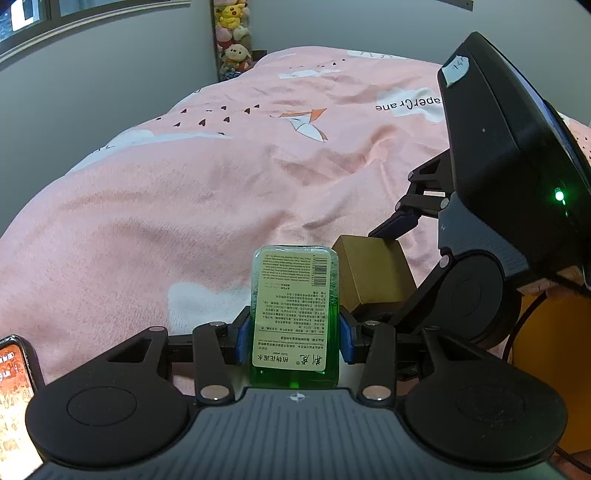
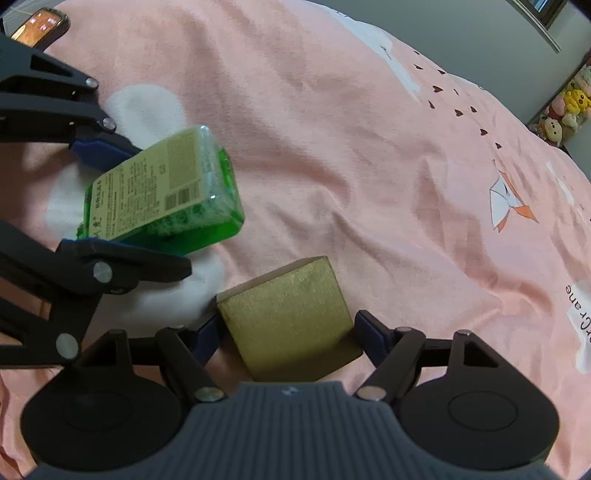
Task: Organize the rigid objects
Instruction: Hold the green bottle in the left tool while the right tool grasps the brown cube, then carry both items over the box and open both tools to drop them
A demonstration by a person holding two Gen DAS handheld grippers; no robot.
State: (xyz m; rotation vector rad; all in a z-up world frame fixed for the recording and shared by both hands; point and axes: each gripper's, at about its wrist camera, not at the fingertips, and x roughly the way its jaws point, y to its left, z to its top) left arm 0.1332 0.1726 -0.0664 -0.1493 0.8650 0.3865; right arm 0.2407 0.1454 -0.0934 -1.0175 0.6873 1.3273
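While both grippers were clamped, left gripper (image 1: 294,341) on the green bottle (image 1: 294,317), right gripper (image 2: 288,338) on the gold box (image 2: 291,321), I'd have set them down gently, side by side.

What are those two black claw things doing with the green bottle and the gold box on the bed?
A person is tidying things with a gripper in each hand. The left gripper is clamped on a green bottle with a paper label, held above the pink blanket. The right gripper is closed on a gold box right beside it. A phone with its screen lit lies on the blanket farther off.
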